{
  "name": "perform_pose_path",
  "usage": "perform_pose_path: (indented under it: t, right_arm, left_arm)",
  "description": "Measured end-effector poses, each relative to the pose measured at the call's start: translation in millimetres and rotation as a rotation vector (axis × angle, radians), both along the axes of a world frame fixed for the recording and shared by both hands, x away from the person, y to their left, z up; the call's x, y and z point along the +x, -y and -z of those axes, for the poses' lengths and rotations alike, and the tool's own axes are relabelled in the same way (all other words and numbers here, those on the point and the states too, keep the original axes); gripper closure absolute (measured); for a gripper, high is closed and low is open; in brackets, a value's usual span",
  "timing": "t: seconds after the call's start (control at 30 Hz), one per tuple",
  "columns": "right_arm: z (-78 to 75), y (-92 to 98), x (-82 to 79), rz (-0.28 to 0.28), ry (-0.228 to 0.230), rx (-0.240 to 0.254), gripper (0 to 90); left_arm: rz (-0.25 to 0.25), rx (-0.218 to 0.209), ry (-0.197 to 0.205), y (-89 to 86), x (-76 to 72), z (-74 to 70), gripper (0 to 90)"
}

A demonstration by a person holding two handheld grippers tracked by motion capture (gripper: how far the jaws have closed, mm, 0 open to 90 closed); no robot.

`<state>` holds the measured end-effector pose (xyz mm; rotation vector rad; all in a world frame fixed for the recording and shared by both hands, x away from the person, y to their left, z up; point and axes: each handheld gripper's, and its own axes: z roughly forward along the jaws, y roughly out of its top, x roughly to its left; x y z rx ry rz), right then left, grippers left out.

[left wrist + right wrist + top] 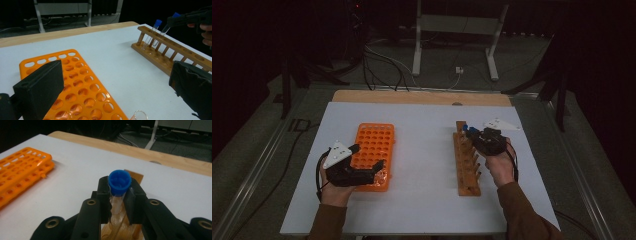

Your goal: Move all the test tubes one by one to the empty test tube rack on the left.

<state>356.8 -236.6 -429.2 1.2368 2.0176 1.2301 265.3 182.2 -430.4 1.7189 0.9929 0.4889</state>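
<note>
Blue-capped test tube [119, 183] is sitting clamped between the jaws of the right gripper [119, 195], which are pressing on the clear glass just under the cap; the cap itself is standing proud above the jaw tips. The tube is leaning at a tilt, its lower end still dipping into the far end of the wooden rack [467, 160]. In the left gripper view the same tube [168, 26] is showing beside a second blue-capped tube [153, 33], the two close together at the rack's far end; the second one is resting in the rack, apart from any jaw. The remaining holes of the wooden rack are looking empty.

Left gripper [362, 165] is hovering over the near right corner of the orange rack [374, 145], jaws standing wide with nothing between them. The orange rack is lying flat on the white tabletop [422, 165], well apart from the wooden rack; its holes are showing empty in the high view. A clear glass rim [139, 115] is appearing at the near edge of the orange rack in the left gripper view; whether it is sitting in a hole or beside the rack I cannot tell
</note>
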Motion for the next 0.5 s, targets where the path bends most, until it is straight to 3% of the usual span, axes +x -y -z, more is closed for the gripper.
perform_pose_path:
  t: [0.2,0.37,0.5]
  right_arm:
    - [-16.1,2.0,-6.8,-0.015,0.04,0.014,76.3]
    - [-23.9,-3.1,-12.6,-0.022,0.068,-0.005,75.5]
    - [-29.1,-6.7,-16.0,-0.045,0.077,0.016,76.2]
  left_arm:
    - [0.009,0.002,0.011,4.4,0.9,-3.0,0.7]
    - [0.024,0.013,0.022,12.3,1.7,-5.6,0.7]
    - [0.038,0.02,0.028,19.4,2.8,-7.5,0.7]
